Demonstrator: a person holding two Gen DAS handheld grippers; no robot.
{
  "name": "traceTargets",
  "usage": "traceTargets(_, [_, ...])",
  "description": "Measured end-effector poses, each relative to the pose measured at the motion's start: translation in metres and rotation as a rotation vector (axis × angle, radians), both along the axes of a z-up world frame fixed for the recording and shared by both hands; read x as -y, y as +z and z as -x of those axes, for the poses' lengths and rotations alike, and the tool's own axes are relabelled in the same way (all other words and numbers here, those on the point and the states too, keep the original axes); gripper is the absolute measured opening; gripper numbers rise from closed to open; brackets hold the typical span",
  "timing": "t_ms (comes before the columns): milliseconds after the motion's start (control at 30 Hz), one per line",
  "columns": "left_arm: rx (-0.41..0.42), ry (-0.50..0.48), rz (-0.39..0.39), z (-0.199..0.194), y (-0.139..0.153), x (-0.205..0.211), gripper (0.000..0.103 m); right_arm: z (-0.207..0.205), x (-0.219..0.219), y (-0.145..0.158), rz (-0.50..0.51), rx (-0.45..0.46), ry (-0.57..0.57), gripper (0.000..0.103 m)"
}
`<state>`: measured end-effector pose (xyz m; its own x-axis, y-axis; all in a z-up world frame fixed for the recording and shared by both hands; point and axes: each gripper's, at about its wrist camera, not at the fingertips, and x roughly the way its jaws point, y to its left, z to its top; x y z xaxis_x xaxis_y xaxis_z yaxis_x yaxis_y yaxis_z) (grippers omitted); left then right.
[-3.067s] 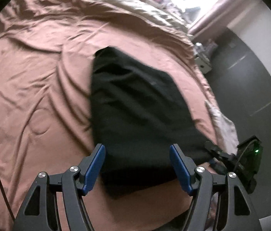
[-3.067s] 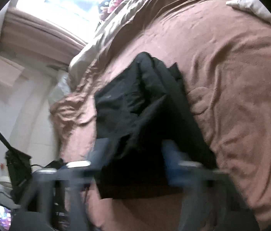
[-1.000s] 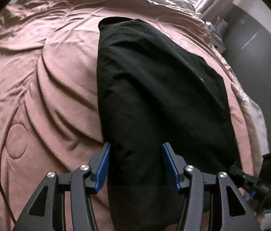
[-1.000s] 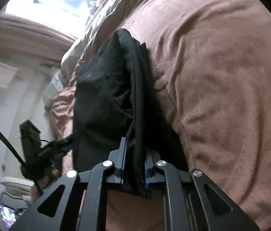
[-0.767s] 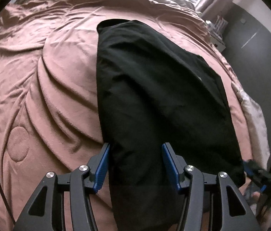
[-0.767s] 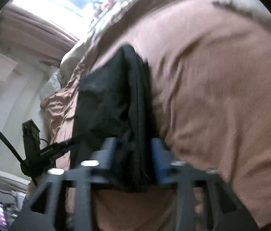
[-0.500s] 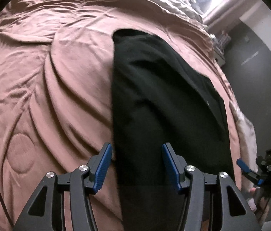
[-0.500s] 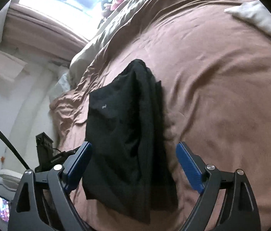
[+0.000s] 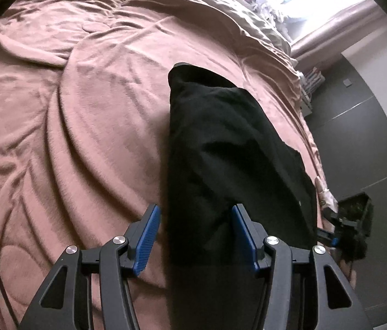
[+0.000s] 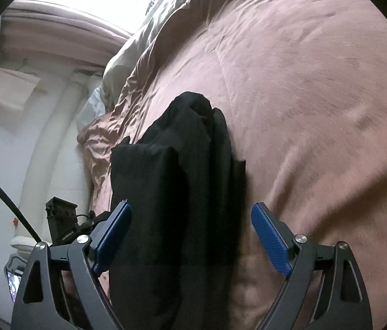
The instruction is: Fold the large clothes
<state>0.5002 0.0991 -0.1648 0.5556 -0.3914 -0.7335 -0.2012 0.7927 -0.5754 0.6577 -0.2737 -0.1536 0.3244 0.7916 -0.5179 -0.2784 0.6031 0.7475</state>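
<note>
black claw (image 9: 196, 236), blue ribbed pads (image 9: 145, 238), silver screws (image 9: 119, 239)

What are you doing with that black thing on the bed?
A person with a gripper in each hand is folding a black garment on a bed with a pinkish-brown blanket. The garment lies in a long folded strip. Both the left gripper and the right gripper are open above its near end, holding nothing.
</note>
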Motion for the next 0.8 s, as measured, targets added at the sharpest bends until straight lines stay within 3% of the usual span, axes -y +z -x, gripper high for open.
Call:
traceTargets(333, [0.000,-0.004,0.055,-0.016,-0.010,0.002,0.056,-0.033,-0.021,-0.016,-0.029,-0.055,0.109,0.088])
traceTargets(467, [-0.011,-0.012,0.043,-0.019,-0.013,0.006,0.056,-0.036,-0.028,-0.020,-0.048,-0.073,0.185,0.088])
traceTargets(700, [-0.019,-0.019,0.063,-0.026,-0.026,0.009,0.060,-0.059,-0.037,-0.028,-0.060,-0.070,0.172,0.088])
traceTargets(767, [-0.026,-0.014,0.083,-0.025,-0.031,0.008,0.060,-0.063,-0.045,-0.028,-0.029,-0.057,0.181,0.080])
traceTargets(800, [-0.026,-0.015,0.093,-0.024,-0.032,0.008,0.060,-0.062,-0.047,-0.028,-0.020,-0.054,0.181,0.067])
